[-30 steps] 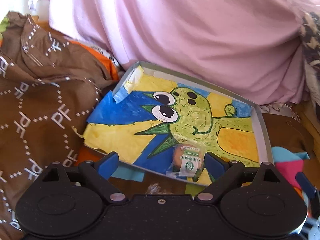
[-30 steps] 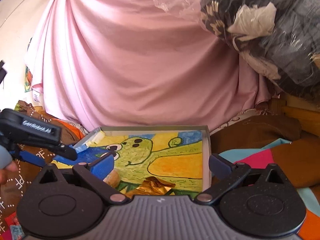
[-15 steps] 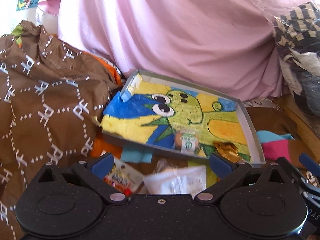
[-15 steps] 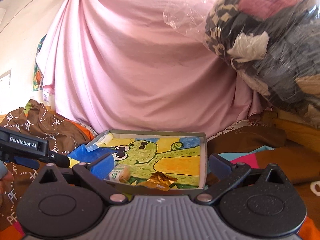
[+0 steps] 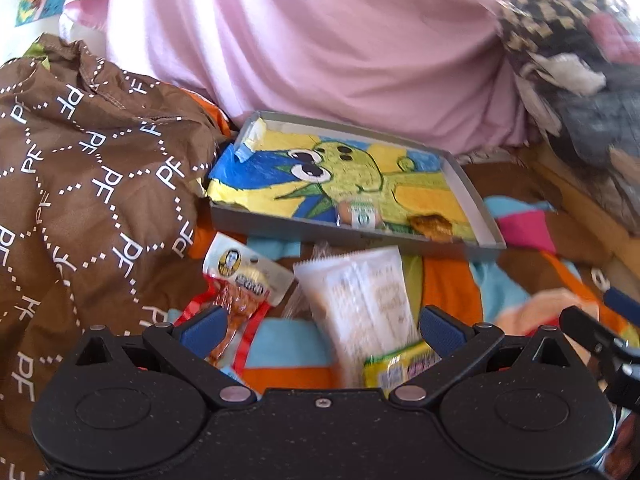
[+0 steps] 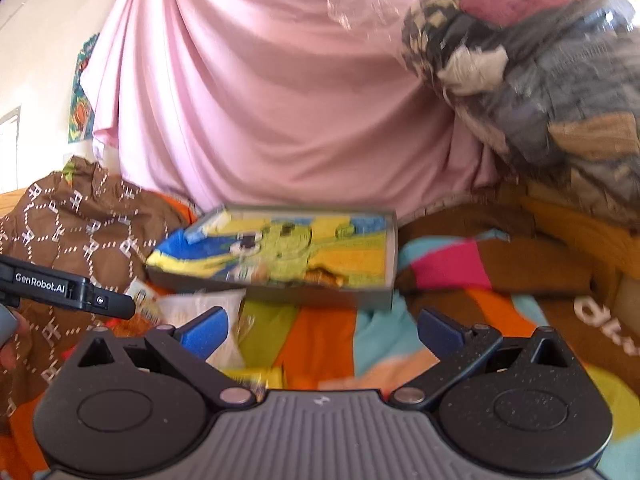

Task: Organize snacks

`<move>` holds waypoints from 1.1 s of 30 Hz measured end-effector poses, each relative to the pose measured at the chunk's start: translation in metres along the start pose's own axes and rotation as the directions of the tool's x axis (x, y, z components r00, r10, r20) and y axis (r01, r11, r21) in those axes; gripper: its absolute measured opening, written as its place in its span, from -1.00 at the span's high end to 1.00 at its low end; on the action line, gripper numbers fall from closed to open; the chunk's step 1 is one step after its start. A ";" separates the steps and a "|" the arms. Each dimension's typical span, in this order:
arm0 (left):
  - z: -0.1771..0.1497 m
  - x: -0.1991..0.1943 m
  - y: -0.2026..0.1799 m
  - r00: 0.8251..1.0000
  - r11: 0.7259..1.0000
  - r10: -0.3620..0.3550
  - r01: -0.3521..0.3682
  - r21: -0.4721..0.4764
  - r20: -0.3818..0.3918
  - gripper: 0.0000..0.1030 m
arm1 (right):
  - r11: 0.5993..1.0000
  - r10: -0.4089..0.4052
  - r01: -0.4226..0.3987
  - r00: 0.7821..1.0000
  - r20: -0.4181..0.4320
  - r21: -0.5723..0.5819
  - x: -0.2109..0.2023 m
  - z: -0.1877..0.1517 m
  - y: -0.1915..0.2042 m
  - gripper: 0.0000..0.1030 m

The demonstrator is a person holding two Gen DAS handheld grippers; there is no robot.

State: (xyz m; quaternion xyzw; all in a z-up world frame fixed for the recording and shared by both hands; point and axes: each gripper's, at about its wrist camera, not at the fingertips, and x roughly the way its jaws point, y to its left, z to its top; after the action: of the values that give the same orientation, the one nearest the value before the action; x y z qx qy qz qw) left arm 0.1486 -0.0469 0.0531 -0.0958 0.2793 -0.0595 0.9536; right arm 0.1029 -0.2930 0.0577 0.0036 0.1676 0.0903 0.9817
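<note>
Landmark = tray (image 5: 476, 196), shallow grey box w/ a green cartoon creature drawing lining its floor. It sits tilted on a multicolour blanket (image 5: 448, 292), pink sheet (image 5: 320, 40) draped behind it.

Inside tray, near front wall: small round snack w/ green-white label (image 5: 357, 213), and to its right a gold-brown crumpled wrapper (image 5: 434, 226). They lie near each other, apart. In right wrist view both are blurred; I can only make out the wrapper as a dark smudge (image 6: 324, 276).

In front of tray, on blanket: red-white pouch (image 5: 240, 284) at front-left, white packet (image 5: 368, 296) straight ahead of tray's front wall, and a yellow-green pack (image 5: 400, 364) closer to me, partly under the white packet's near end. Pouch and white packet lie side by side; can't tell if touching.

Left gripper (image 5: 320, 326): jaws wide, nothing between pads. Hovers over the loose snacks in front of tray; white packet lies in the gap below it. No contact that I can see.

Right gripper (image 6: 322, 328): jaws wide, empty, pointed at tray's front wall from blanket side. The left gripper's arm shows at left edge of this view.

Left of tray: brown cloth w/ white "PF" print (image 5: 80, 184). Right of and behind tray: clear bag stuffed w/ clothes (image 6: 540, 72). Right view motion-blurred.
</note>
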 end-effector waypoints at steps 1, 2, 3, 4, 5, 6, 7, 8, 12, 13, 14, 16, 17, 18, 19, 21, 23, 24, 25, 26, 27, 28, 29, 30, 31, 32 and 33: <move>-0.004 -0.002 0.001 1.000 1.000 -0.008 0.008 0.018 -0.004 -0.98 | 1.000 -0.002 0.002 1.000 -0.022 0.008 -0.003 -0.003 0.000 -1.00; -0.008 -0.003 0.001 1.000 0.999 -0.016 0.017 0.040 -0.012 -0.98 | 1.000 -0.004 0.005 0.999 -0.046 0.015 -0.006 -0.006 0.000 -1.00; -0.013 -0.005 0.001 1.000 0.998 -0.022 0.023 0.059 -0.019 -0.98 | 1.000 -0.007 0.009 0.997 -0.076 0.020 -0.008 -0.009 0.001 -1.00; -0.017 -0.006 0.000 0.999 0.996 -0.028 0.030 0.080 -0.027 -0.98 | 1.000 -0.012 0.014 0.994 -0.107 0.022 -0.010 -0.012 0.002 -1.00; -0.021 -0.007 0.000 0.999 0.994 -0.034 0.037 0.098 -0.034 -0.98 | 0.999 -0.021 0.025 0.990 -0.138 0.025 -0.013 -0.015 0.003 -1.00; -0.025 -0.008 -0.001 0.998 0.992 -0.043 0.048 0.119 -0.045 -0.98 | 0.999 -0.029 0.033 0.986 -0.161 0.028 -0.015 -0.018 0.003 -1.00; -0.028 -0.008 -0.001 0.997 0.989 -0.052 0.059 0.134 -0.054 -0.98 | 0.999 -0.034 0.040 0.983 -0.182 0.031 -0.018 -0.021 0.004 -1.00; -0.032 -0.008 -0.001 0.996 0.987 -0.061 0.070 0.147 -0.065 -0.98 | 0.998 -0.039 0.047 0.978 -0.207 0.034 -0.020 -0.024 0.004 -1.00; -0.045 -0.004 -0.004 0.988 0.972 -0.092 0.116 0.203 -0.123 -0.98 | 0.997 -0.055 0.067 0.948 -0.313 0.028 -0.023 -0.038 0.009 -1.00; -0.048 -0.003 -0.005 0.985 0.967 -0.101 0.129 0.218 -0.138 -0.98 | 0.998 -0.053 0.063 0.939 -0.339 0.020 -0.021 -0.040 0.011 -1.00; -0.050 -0.002 -0.006 0.982 0.962 -0.109 0.143 0.233 -0.153 -0.98 | 0.998 -0.053 0.059 0.927 -0.370 0.006 -0.020 -0.044 0.013 -1.00; -0.055 0.002 -0.008 0.976 0.949 -0.122 0.167 0.266 -0.178 -0.98 | 0.999 -0.050 0.048 0.907 -0.419 -0.017 -0.016 -0.049 0.018 -1.00; -0.056 0.005 -0.009 0.973 0.942 -0.128 0.180 0.283 -0.191 -0.98 | 0.999 -0.042 0.034 0.900 -0.435 -0.027 -0.015 -0.052 0.021 -1.00; -0.057 0.007 -0.010 0.970 0.936 -0.133 0.190 0.297 -0.201 -0.98 | 0.999 -0.035 0.022 0.895 -0.444 -0.035 -0.014 -0.053 0.024 -1.00; -0.058 0.009 -0.012 0.968 0.930 -0.137 0.199 0.309 -0.211 -0.98 | 0.999 -0.032 0.012 0.892 -0.451 -0.046 -0.013 -0.054 0.026 -1.00; -0.059 0.015 -0.014 0.963 0.918 -0.146 0.217 0.331 -0.228 -0.98 | 0.998 -0.033 0.001 0.884 -0.467 -0.069 -0.011 -0.057 0.031 -0.99; -0.058 0.023 -0.015 0.955 0.907 -0.156 0.239 0.346 -0.252 -0.98 | 0.996 -0.038 -0.003 0.877 -0.479 -0.086 -0.008 -0.059 0.034 -0.99; -0.058 0.029 -0.016 0.949 0.900 -0.162 0.255 0.354 -0.271 -0.98 | 0.996 -0.039 -0.004 0.875 -0.483 -0.089 -0.007 -0.060 0.035 -0.97; -0.058 0.034 -0.017 0.943 0.893 -0.165 0.267 0.363 -0.288 -0.98 | 0.996 -0.039 -0.005 0.872 -0.488 -0.090 -0.005 -0.060 0.035 -0.94; -0.057 0.040 -0.018 0.937 0.886 -0.166 0.278 0.372 -0.306 -0.96 | 0.996 -0.039 -0.005 0.867 -0.496 -0.088 -0.003 -0.061 0.035 -0.89; -0.057 0.044 -0.018 0.932 0.880 -0.167 0.288 0.378 -0.322 -0.94 | 0.996 -0.042 -0.002 0.864 -0.502 -0.087 -0.001 -0.062 0.035 -0.85; -0.057 0.050 -0.018 0.926 0.875 -0.167 0.297 0.382 -0.338 -0.92 | 0.996 -0.046 0.002 0.860 -0.509 -0.087 0.001 -0.063 0.034 -0.83; -0.056 0.054 -0.018 0.922 0.872 -0.166 0.303 0.384 -0.350 -0.91 | 0.996 -0.051 0.007 0.856 -0.515 -0.087 0.004 -0.064 0.034 -0.80; -0.055 0.059 -0.018 0.918 0.872 -0.164 0.306 0.383 -0.362 -0.89 | 0.996 -0.052 0.009 0.854 -0.518 -0.085 0.005 -0.065 0.034 -0.80; -0.055 0.063 -0.017 0.915 0.872 -0.163 0.308 0.380 -0.369 -0.89 | 0.996 -0.052 0.010 0.853 -0.519 -0.083 0.006 -0.066 0.033 -0.80; -0.054 0.066 -0.017 0.912 0.873 -0.163 0.311 0.374 -0.377 -0.88 | 0.996 -0.052 0.010 0.853 -0.519 -0.084 0.007 -0.066 0.033 -0.78; -0.053 0.070 -0.017 0.908 0.874 -0.166 0.315 0.368 -0.385 -0.88 | 0.996 -0.052 0.010 0.854 -0.518 -0.084 0.007 -0.067 0.034 -0.75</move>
State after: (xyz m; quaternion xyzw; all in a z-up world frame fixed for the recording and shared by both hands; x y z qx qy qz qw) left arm 0.1771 -0.0825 -0.0232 0.0901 0.4063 -0.2541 0.8731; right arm 0.0816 -0.2602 -0.0065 -0.0622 0.4225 0.0785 0.9008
